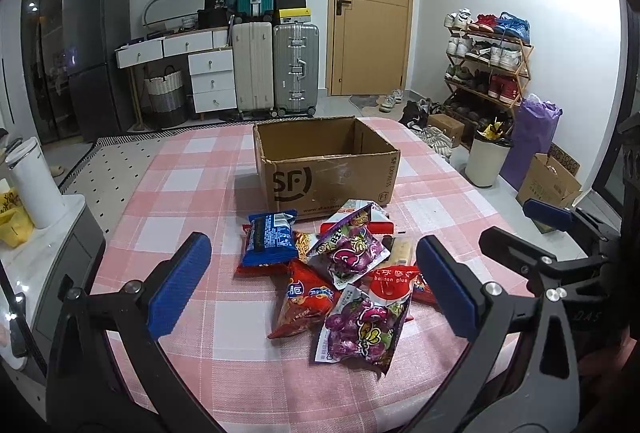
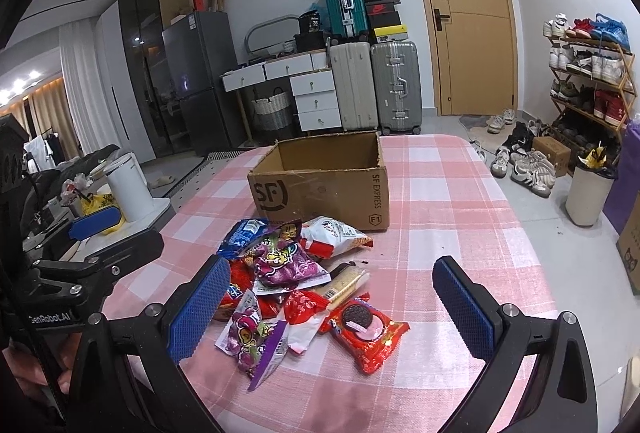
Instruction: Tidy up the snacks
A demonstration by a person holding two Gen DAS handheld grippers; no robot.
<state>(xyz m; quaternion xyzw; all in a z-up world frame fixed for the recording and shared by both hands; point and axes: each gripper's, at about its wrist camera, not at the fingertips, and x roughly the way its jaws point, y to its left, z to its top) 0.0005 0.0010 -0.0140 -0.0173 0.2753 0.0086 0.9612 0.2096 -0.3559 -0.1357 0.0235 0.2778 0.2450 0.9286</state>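
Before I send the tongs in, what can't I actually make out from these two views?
- Floor of the cardboard box: both views, hidden by its own front wall, so contents unknown.
- Bottom packets of the snack pile: both views, covered by the purple grape bags.
- Packet beside the red Oreo pack: left view, hidden behind the left tongs' pad.

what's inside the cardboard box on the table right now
The cardboard box is open-topped; only bare inner walls show. Its floor is hidden behind the front wall, so I cannot tell whether it is empty. The snack pile lies in front.
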